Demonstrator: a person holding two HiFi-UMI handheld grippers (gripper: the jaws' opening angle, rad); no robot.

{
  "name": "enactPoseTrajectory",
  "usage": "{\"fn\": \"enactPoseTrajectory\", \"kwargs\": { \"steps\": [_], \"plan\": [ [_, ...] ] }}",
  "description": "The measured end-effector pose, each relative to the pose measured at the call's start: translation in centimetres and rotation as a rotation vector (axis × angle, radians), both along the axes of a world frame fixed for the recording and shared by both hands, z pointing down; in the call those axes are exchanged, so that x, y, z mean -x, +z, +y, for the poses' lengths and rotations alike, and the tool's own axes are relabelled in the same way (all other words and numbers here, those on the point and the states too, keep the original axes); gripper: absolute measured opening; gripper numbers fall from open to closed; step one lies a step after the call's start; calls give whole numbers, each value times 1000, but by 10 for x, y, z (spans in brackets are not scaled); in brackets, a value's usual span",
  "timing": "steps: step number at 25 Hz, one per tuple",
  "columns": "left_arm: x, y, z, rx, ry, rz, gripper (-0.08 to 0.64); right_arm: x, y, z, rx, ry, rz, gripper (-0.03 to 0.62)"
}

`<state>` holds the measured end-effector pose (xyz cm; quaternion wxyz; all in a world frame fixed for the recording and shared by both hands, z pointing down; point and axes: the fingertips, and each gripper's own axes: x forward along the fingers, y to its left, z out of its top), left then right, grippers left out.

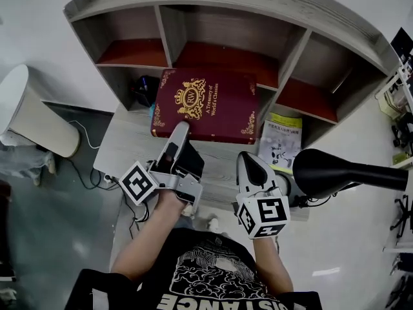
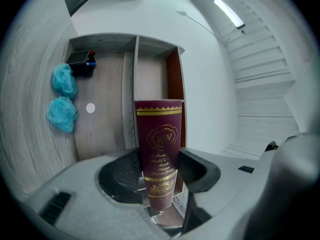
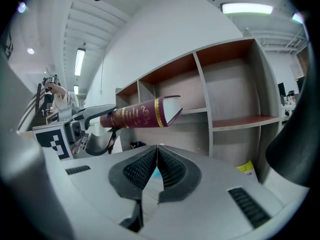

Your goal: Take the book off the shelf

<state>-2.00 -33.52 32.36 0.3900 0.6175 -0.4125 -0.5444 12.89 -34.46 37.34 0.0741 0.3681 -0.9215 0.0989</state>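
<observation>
The thick maroon hardback book with gold lettering (image 1: 205, 105) hung cover-up in front of the grey wooden shelf unit (image 1: 166, 37), clear of its compartments, clamped at the spine's near end by the left gripper (image 1: 175, 141), jaws spread wide around it. The right gripper (image 1: 248, 166) waited alongside, jaws pressed together on nothing. Stiff and probably heavy, the volume likely levered hard against a one-ended grip; its smooth cover could slip, so a deep bite on the spine looked wisest
</observation>
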Motion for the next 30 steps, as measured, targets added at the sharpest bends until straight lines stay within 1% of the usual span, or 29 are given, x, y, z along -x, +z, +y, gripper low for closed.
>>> {"fn": "enactPoseTrajectory", "kwargs": {
  "steps": [3, 6, 14, 30],
  "plan": [
    [1, 14, 28, -12, -14, -1, 206, -4, 6, 16, -34, 9, -5, 15],
    [1, 23, 38, -8, -25, -9, 206, -6, 7, 21, -49, 9, 3, 15],
    [-1, 23, 38, -13, -32, -5, 206, -7, 3, 21, -67, 7, 6, 15],
    [-4, 30, 36, 8, -33, 13, 206, -8, 6, 20, -56, -5, 0, 15]
  ]
}}
